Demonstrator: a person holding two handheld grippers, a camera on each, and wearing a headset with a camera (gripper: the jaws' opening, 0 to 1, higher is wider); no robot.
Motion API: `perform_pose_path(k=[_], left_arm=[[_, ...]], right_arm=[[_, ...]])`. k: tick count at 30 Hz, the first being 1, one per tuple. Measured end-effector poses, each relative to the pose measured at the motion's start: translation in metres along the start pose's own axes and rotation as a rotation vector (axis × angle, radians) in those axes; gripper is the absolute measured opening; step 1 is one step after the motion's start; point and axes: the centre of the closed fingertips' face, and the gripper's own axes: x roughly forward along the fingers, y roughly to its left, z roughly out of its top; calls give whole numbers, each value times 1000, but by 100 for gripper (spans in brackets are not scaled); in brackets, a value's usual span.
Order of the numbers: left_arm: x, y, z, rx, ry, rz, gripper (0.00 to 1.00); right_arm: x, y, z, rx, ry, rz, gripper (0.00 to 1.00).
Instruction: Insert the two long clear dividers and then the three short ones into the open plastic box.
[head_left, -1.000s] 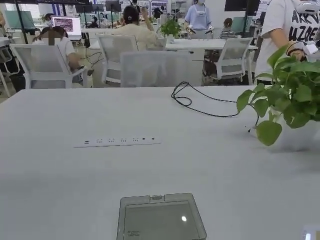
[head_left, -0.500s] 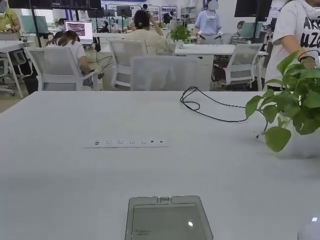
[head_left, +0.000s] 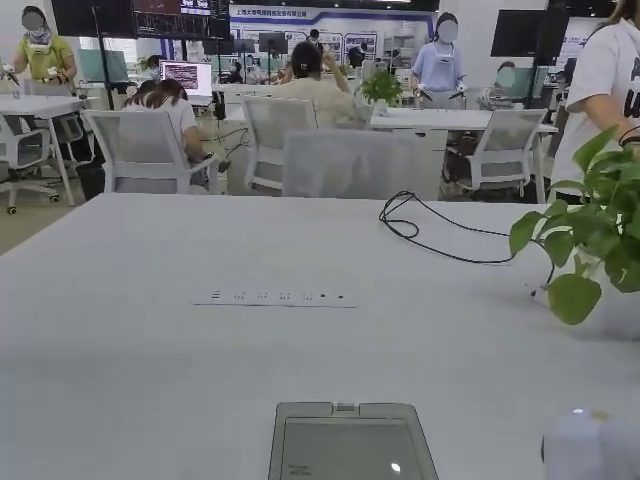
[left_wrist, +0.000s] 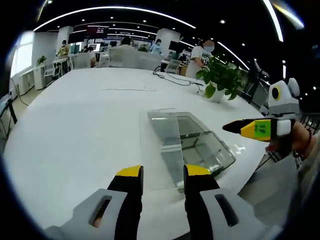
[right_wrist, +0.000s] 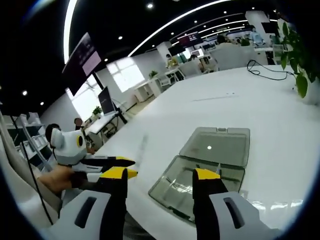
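Observation:
The open clear plastic box lies near the table's front edge; its lid (head_left: 350, 445) shows at the bottom of the head view. In the right gripper view the base (right_wrist: 200, 186) lies nearer to me and the lid (right_wrist: 220, 145) is folded out beyond it. A flat clear panel (left_wrist: 159, 150), seemingly a divider, lies on the table against the left side of the box (left_wrist: 202, 145). My left gripper (left_wrist: 164, 172) is open just short of that panel, holding nothing. My right gripper (right_wrist: 161, 175) is open above the base. Each gripper shows in the other's view: the right gripper (left_wrist: 240, 128), the left gripper (right_wrist: 120, 161).
A potted plant (head_left: 590, 250) stands at the right edge of the table. A flat white power strip (head_left: 275, 297) lies mid-table and a black cable (head_left: 430, 235) loops behind it. White chairs (head_left: 350, 160) and seated people are beyond the far edge.
The head camera has swung left and up, so the whole picture has shifted right and down. A gripper's white top has risen into the lower right corner. Nothing on the table moved.

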Motion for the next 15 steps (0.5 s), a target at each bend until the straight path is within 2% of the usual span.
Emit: perform_pose_path(k=[6, 15], left_arm=[[-3, -21, 14, 9, -101, -74, 30], [-2, -44, 24, 65, -171, -140, 30]], right_arm=[[8, 19, 9, 0, -62, 50, 44], [19, 31, 16, 7, -115, 80, 30]])
